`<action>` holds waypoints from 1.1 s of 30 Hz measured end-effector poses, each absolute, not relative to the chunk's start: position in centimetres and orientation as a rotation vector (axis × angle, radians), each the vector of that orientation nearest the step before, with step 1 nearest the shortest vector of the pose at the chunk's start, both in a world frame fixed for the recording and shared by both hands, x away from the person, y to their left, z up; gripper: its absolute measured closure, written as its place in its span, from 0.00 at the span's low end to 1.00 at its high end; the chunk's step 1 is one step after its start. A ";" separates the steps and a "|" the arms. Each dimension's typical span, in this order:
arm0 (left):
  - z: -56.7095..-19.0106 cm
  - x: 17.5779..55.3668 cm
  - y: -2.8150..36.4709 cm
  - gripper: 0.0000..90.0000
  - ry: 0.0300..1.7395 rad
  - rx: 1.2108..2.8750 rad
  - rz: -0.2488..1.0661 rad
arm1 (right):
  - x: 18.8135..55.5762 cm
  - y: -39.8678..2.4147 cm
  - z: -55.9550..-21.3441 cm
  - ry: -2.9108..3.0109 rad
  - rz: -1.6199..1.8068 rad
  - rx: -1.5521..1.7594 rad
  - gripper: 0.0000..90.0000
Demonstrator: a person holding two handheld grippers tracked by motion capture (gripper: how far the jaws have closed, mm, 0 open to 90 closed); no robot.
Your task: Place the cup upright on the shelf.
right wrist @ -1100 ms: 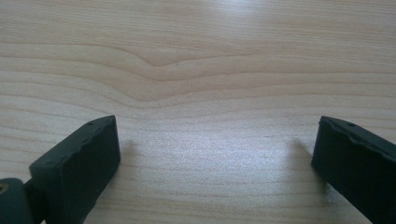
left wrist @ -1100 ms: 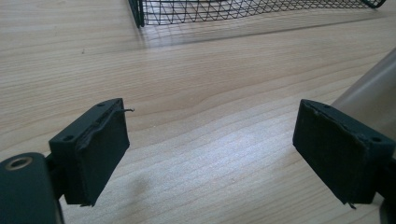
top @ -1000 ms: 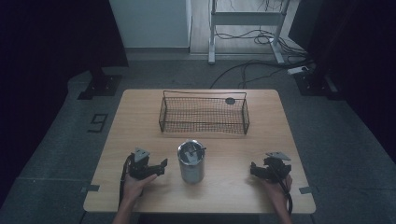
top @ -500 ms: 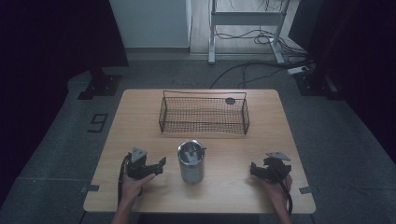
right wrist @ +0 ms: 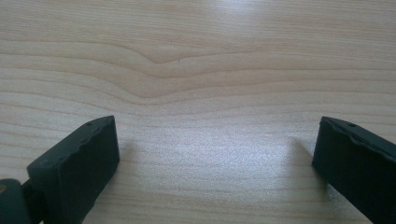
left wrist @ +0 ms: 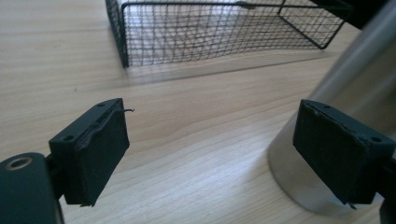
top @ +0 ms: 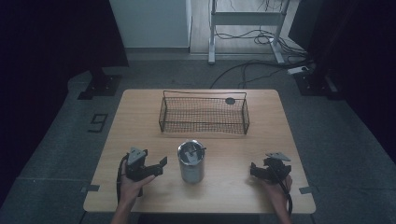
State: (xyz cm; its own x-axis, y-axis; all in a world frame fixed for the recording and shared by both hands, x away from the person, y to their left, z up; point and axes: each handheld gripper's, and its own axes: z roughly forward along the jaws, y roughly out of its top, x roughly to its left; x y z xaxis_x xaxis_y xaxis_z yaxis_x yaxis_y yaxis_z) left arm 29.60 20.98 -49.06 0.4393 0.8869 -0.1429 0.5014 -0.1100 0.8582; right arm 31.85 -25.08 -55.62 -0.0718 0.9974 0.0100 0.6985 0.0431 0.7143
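A steel cylindrical canister stands upright at the front middle of the wooden table, with something metallic lying in its open top. My left gripper is open just left of the canister, jaws wide apart and empty. In the left gripper view the canister rises behind the right-hand jaw, and the left gripper holds nothing. My right gripper rests low at the front right, open. In the right gripper view the right gripper has bare wood between its jaws.
A black wire basket sits at the back middle of the table; it appears again as the basket in the left gripper view. A small dark round disc lies just behind its far right corner.
My left gripper has shifted slightly toward the canister. The right gripper and the canister have stayed put.
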 end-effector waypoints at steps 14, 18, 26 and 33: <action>-47.1 28.1 20.0 0.11 1.122 1.726 0.516 | 31.8 -25.1 -55.6 1.824 0.777 1.705 0.00; -46.9 27.9 19.7 0.11 1.107 1.730 0.499 | 31.8 -25.1 -55.6 1.824 0.777 1.705 0.00; -46.1 27.3 19.2 0.09 1.042 1.727 0.412 | 31.9 -25.1 -55.6 1.823 0.777 1.707 0.00; -46.1 26.9 18.1 0.07 1.005 1.763 0.393 | 31.8 -25.1 -55.6 1.823 0.776 1.705 0.00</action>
State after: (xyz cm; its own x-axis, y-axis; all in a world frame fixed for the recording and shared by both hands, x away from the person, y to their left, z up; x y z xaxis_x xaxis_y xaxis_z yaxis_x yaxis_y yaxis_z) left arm 26.89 18.13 -46.05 0.5978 0.7793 -0.1879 0.4450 -0.1276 0.8864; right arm 31.82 -25.09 -55.62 -0.0710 0.9974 0.0103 0.6987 0.0424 0.7142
